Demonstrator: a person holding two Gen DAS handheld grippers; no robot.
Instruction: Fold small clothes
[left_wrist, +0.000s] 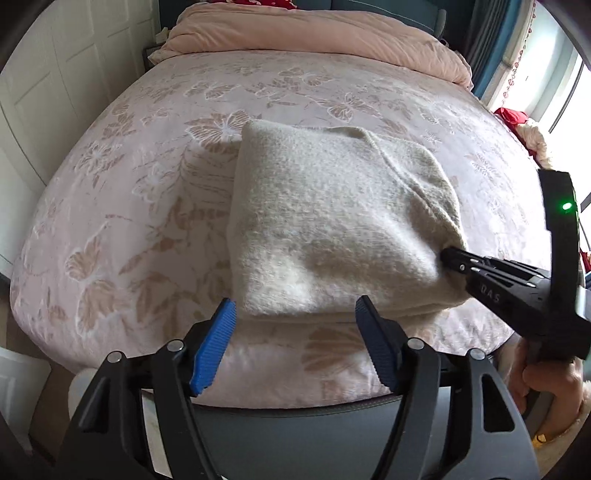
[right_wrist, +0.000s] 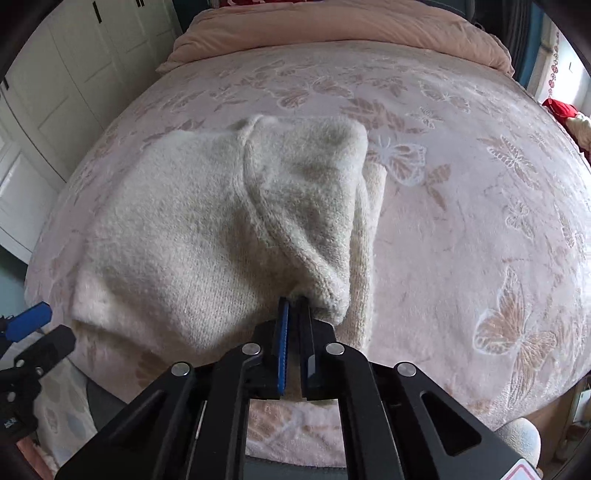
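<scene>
A cream knitted sweater (left_wrist: 332, 221) lies folded into a thick bundle near the front edge of the bed (left_wrist: 147, 184), on a pink bedspread (right_wrist: 461, 221) patterned with butterflies and leaves. The right tongs (right_wrist: 293, 301) are pressed together, pinching a ribbed edge of the sweater at its near right corner; from the left wrist view they reach in from the right, and the letters "DAS" can be read on their black body, with a green light glowing on the frame behind. The left tongs (left_wrist: 295, 310) are spread wide, their blue ribbed pads (left_wrist: 216, 343) standing just in front of the sweater's near edge, holding nothing. A rolled peach quilt (left_wrist: 314, 40) lies across the far end of the bed. White wardrobe doors (right_wrist: 66, 74) stand to the left.
</scene>
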